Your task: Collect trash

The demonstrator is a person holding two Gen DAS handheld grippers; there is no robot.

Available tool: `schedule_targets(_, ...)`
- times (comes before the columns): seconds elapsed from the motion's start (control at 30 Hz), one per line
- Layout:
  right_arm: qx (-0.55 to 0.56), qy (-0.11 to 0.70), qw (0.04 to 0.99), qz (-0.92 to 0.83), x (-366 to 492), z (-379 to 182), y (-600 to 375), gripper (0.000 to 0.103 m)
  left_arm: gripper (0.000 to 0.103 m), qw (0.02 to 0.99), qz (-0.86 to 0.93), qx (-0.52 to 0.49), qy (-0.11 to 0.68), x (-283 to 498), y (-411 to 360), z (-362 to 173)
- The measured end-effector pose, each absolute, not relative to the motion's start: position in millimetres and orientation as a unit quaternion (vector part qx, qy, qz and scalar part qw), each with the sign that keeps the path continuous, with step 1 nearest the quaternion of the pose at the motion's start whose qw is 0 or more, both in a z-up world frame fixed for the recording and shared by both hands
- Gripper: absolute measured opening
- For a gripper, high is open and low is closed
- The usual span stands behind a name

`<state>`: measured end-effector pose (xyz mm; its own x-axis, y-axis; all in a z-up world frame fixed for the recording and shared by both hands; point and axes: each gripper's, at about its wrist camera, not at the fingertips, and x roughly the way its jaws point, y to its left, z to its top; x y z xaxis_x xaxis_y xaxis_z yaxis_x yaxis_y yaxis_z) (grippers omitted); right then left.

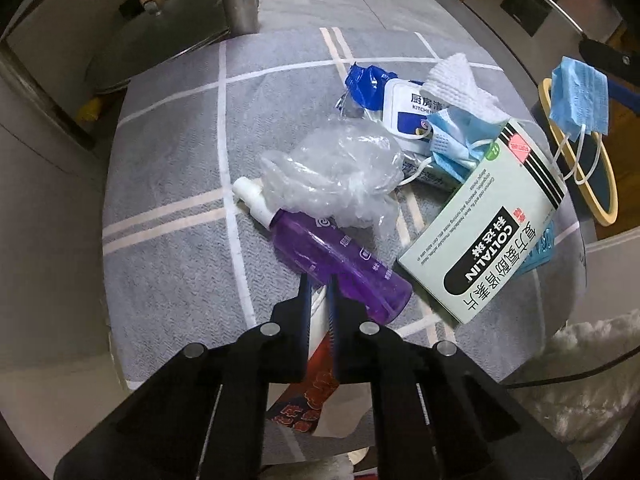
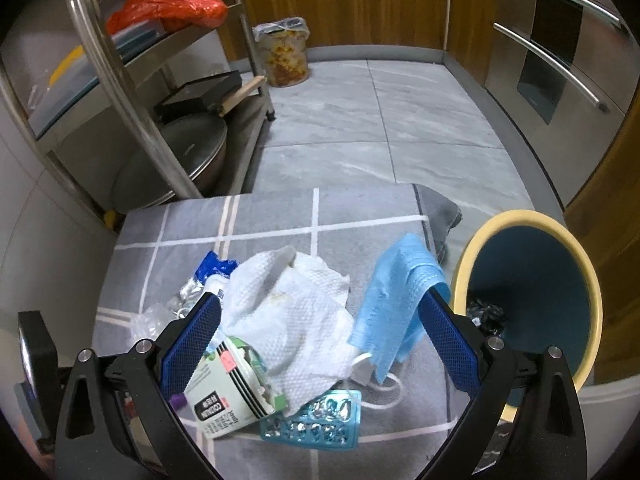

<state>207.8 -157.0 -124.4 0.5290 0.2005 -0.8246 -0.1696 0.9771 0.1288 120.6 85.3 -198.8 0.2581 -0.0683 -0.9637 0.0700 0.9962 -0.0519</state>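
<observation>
Trash lies piled on a grey checked mat (image 1: 180, 200): a purple bottle (image 1: 340, 264), a crumpled clear bag (image 1: 336, 172), a Coltalin box (image 1: 480, 232), a wipes pack (image 1: 404, 108), a paper towel (image 2: 296, 320), a face mask (image 1: 452, 144) and a blister pack (image 2: 316, 420). My left gripper (image 1: 320, 292) is shut on a thin red-and-white wrapper (image 1: 316, 392), its tips against the bottle's near side. My right gripper (image 2: 320, 300) is open above the pile. A second blue mask (image 2: 396, 300) hangs from its right finger, beside the yellow-rimmed bin (image 2: 532, 280).
A metal rack (image 2: 160, 120) with pans stands to the left of the mat. A small lined bin (image 2: 284, 52) sits by the wooden cabinets at the back. A steel appliance (image 2: 560, 60) is on the right. Grey floor tiles lie beyond the mat.
</observation>
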Motion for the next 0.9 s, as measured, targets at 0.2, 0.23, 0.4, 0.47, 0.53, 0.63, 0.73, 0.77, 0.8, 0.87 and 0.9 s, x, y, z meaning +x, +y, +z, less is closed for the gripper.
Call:
schedule_targets(0.2,0.016,0.475,0.873,0.113,210,-124,-155,0.098,0.018,0.815,-0.025,-0.022,0.578,112,94,-174)
schedule_targets(0.23,0.017,0.475,0.872,0.114,210,-123,-154,0.098,0.041,0.819,-0.019,-0.027,0.573,106,92,-169)
schedule_targets(0.4,0.034,0.475,0.87,0.126,207,-119,-155,0.098,0.085,0.83,-0.019,-0.012,0.557,84,72,-165)
schedule_targets(0.47,0.04,0.476,0.869,0.13,204,-118,-157,0.098,0.086,0.816,-0.017,0.015,0.577,82,67,-179)
schedule_targets(0.53,0.045,0.477,0.868,0.133,200,-116,-159,0.098,0.086,0.804,-0.018,0.032,0.593,78,65,-191)
schedule_targets(0.63,0.055,0.475,0.868,0.132,195,-114,-167,0.098,0.09,0.791,-0.006,0.062,0.608,75,62,-205)
schedule_targets(0.73,0.064,0.474,0.87,0.123,191,-113,-177,0.098,0.091,0.783,0.001,0.071,0.618,73,62,-215)
schedule_targets(0.77,0.066,0.474,0.87,0.12,190,-113,-179,0.098,0.091,0.777,0.0,0.072,0.625,73,63,-219)
schedule_targets(0.8,0.07,0.476,0.869,0.115,189,-114,-183,0.098,0.09,0.773,0.0,0.073,0.63,73,63,-222)
schedule_targets(0.87,0.076,0.479,0.868,0.109,189,-116,-189,0.098,0.089,0.771,0.0,0.073,0.633,73,64,-223)
schedule_targets(0.9,0.081,0.482,0.866,0.104,189,-117,-192,0.098,0.088,0.772,-0.001,0.072,0.632,73,63,-223)
